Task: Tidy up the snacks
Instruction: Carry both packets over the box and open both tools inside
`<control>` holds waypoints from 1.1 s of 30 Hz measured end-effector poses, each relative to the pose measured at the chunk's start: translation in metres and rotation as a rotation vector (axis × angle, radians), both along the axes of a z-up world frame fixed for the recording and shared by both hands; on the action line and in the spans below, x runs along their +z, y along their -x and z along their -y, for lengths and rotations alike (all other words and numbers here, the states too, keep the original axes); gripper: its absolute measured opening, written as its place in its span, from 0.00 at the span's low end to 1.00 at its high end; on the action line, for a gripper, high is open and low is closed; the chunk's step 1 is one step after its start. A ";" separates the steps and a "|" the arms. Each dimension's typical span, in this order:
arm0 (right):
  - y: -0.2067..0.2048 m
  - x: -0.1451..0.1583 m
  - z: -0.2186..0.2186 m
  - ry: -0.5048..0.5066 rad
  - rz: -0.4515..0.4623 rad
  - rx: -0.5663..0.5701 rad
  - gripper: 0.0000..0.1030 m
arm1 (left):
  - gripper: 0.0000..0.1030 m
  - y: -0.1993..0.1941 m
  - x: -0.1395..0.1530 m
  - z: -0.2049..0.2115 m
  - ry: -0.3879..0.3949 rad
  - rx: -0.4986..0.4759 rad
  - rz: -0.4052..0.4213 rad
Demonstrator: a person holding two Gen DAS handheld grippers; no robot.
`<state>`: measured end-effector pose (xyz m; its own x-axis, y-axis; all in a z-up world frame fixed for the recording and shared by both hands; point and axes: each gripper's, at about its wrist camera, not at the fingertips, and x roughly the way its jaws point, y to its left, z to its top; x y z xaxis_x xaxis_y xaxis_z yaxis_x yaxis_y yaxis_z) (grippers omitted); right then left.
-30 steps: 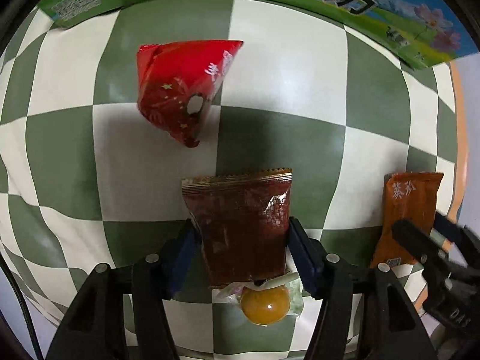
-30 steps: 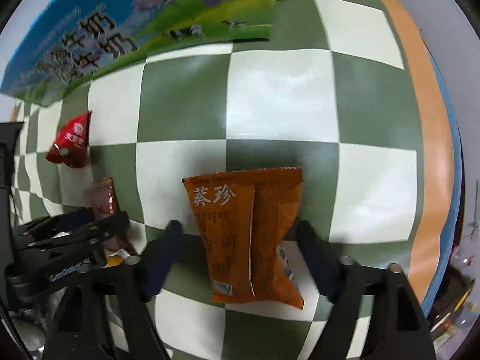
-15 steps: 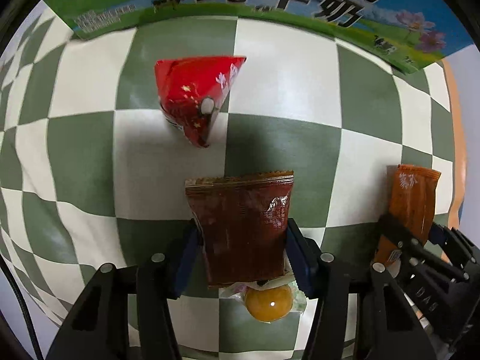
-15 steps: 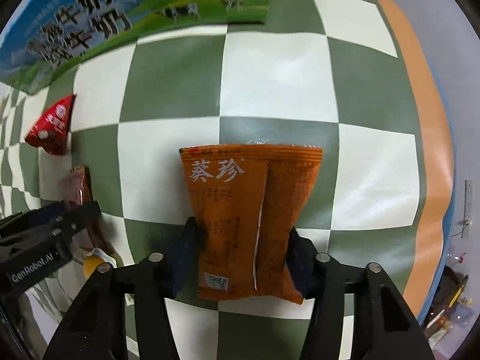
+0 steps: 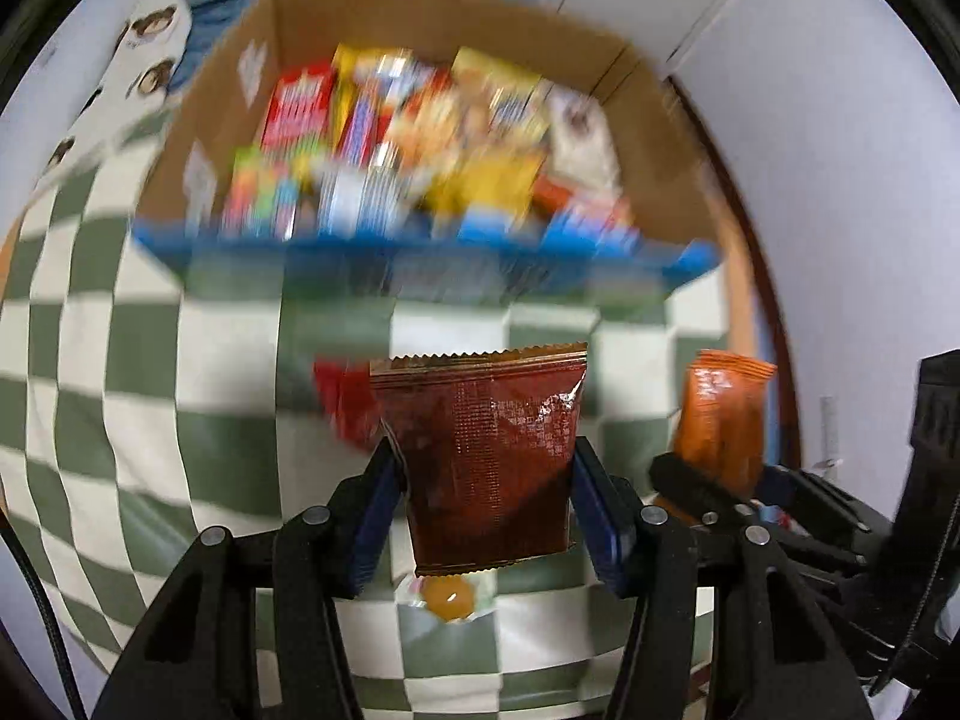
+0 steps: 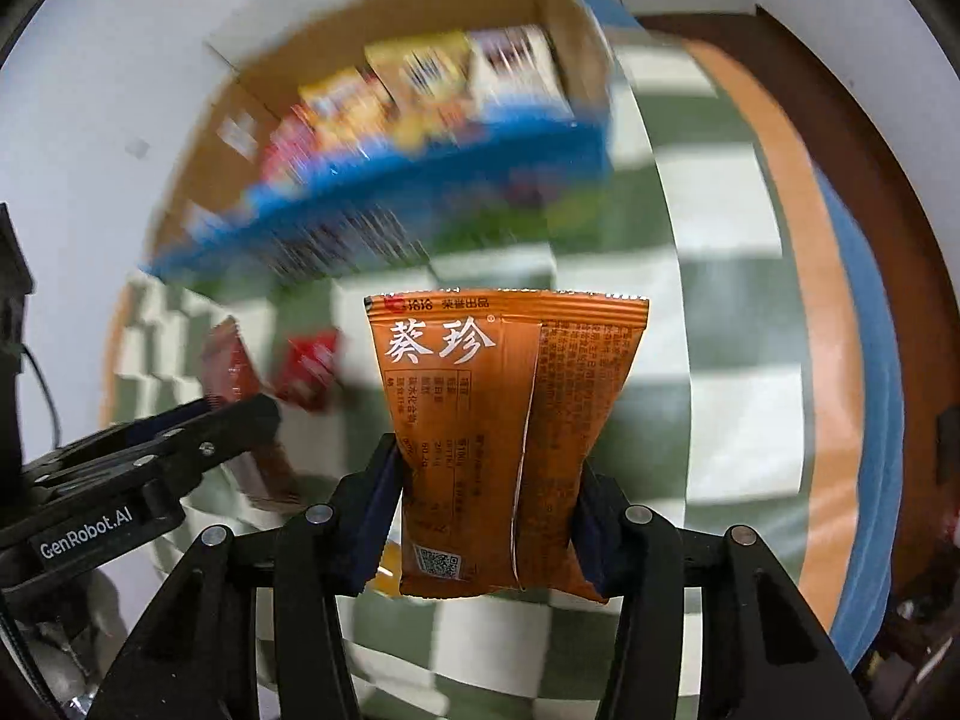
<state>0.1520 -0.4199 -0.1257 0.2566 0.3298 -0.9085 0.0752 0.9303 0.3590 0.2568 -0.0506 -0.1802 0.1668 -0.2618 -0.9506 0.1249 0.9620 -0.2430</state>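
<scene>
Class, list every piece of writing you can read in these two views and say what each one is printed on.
"葵珍" on the orange packet.
"GenRobot.AI" on the left gripper.
Small print and QR code on the orange packet: too small to read.
Print on the dark red packet: too fine to read.
Packets in the cardboard box: blurred, unreadable.

Light is even and soft, indoor, with no hard shadows. Both fisheye views bend the checkered cloth [image 5: 150,396] strongly and go black at the corners. Far things smear with motion blur: the snack box [image 5: 420,138] and its packets are streaked. Near, the brown packet [image 5: 486,456] and orange packet [image 6: 510,420] stay sharp, with small glints on the brown foil.
</scene>
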 end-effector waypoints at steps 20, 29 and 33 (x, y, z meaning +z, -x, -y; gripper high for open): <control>-0.254 -0.060 -0.093 0.064 -0.074 0.033 0.52 | 0.51 -0.244 -0.047 -0.025 -0.040 0.044 -0.209; -0.278 -0.093 -0.104 0.070 -0.112 0.052 0.86 | 0.76 -0.262 -0.075 -0.034 -0.053 0.058 -0.259; -0.280 -0.096 -0.104 0.082 -0.110 0.055 0.93 | 0.86 -0.261 -0.073 -0.036 -0.083 0.056 -0.229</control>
